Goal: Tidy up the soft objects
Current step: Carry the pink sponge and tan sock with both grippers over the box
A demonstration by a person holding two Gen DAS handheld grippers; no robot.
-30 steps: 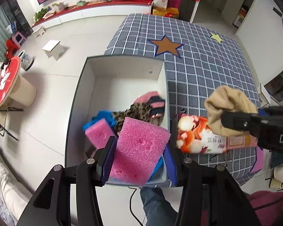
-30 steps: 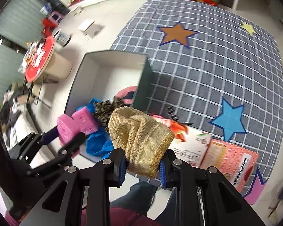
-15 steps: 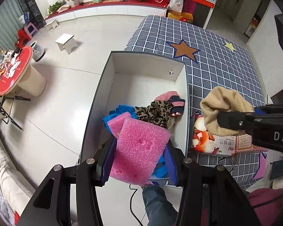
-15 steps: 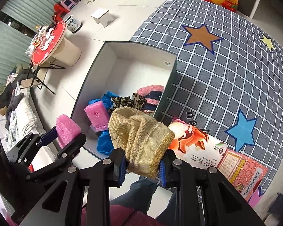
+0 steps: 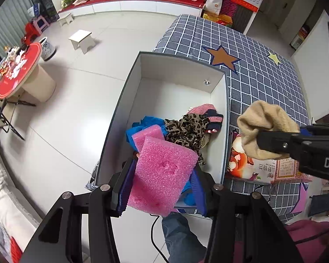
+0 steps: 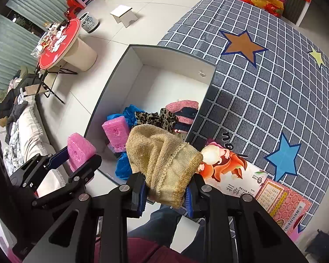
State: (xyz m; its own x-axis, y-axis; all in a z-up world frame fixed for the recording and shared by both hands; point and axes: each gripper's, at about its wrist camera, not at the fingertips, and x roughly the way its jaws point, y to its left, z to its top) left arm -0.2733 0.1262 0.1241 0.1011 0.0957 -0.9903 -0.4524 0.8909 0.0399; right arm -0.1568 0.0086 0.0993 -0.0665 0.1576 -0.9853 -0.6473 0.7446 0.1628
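My left gripper is shut on a pink foam sponge and holds it above the near end of an open white box. My right gripper is shut on a tan knitted sock, held above the box's near right corner. The box holds a second pink sponge, blue cloth, a leopard-print cloth and a pink and navy knit piece. The right gripper with the sock shows in the left wrist view, the left gripper with the sponge in the right wrist view.
The box sits at the left edge of a grey checked mat with stars. Printed packets lie on the mat right of the box. A red round table and a white stool stand on the tiled floor to the left.
Both grippers have risen and drawn back from the box with their loads still held. More of the box and floor shows now.
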